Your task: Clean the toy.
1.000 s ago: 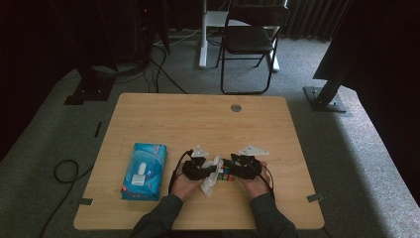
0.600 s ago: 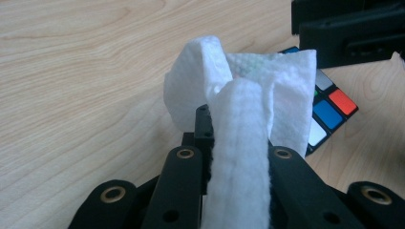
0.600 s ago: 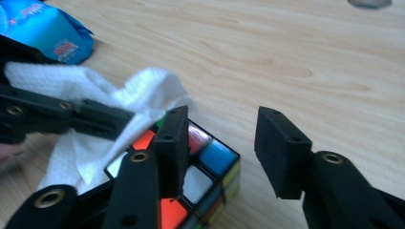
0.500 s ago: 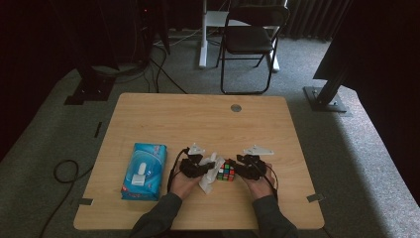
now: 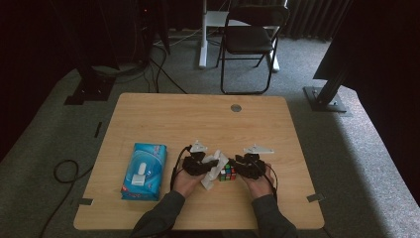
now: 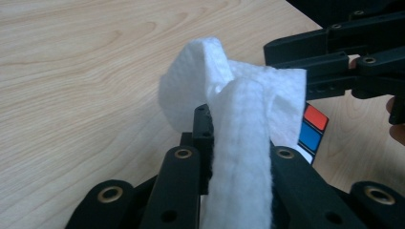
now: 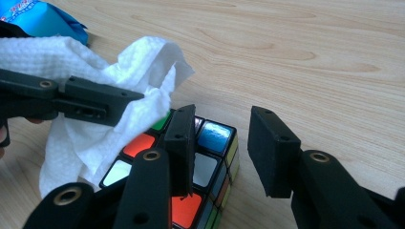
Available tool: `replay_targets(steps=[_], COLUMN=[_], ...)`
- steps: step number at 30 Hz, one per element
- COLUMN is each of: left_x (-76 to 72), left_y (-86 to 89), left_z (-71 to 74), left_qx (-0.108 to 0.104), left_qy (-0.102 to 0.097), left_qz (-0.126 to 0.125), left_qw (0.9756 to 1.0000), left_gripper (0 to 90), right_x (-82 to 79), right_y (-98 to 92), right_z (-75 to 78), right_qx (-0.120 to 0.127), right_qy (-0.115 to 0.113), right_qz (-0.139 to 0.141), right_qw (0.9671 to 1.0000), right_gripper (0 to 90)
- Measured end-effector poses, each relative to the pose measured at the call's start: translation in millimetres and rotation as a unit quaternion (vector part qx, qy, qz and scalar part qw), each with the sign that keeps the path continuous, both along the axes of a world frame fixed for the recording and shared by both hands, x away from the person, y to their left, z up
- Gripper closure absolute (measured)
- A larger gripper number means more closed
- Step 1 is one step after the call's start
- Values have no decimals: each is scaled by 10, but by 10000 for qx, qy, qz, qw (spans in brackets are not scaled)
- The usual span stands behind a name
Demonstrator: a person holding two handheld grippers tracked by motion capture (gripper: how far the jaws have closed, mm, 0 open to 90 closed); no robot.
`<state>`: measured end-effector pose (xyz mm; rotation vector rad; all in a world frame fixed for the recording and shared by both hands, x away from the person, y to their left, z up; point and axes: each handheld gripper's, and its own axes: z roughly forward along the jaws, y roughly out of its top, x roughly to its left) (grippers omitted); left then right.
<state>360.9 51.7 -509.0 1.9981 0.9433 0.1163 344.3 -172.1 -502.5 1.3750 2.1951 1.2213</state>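
The left gripper point(image 6: 234, 157) is clenched on one white paper towel point(image 6: 239, 119), which drapes against one colourful puzzle cube point(image 5: 227, 172) on the wooden desk point(image 5: 198, 119). The right gripper point(image 7: 219, 148) has just been closing; one jaw rests over the cube's top and the other stands beside the cube, not yet pinching it. One blue tissue pack point(image 5: 143, 171) lies near the left hand point(image 5: 184, 181). One folding chair point(image 5: 250, 39) stands beyond the desk.

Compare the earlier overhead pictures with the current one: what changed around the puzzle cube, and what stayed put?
The right gripper has just been closing its jaws around the puzzle cube, though a gap remains at one side. The left gripper stays clamped on the white tissue against the cube. Hands, cube and blue tissue pack kept their places.
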Motion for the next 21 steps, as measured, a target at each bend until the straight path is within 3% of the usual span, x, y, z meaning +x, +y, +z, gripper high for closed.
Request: replay_targets(steps=[13, 21], left_x=[16, 65], left_y=[11, -58], left_z=[-79, -261], left_qx=[46, 361], left_qy=[64, 187], left_qz=[83, 159], left_qw=[9999, 9990], left_gripper=[819, 838], right_x=[-16, -18], right_y=[0, 5], right_z=[-22, -28], right_qx=[118, 134], right_qy=[-35, -58], right_qz=[-72, -145], right_qw=[9999, 9998], right_gripper=[650, 651])
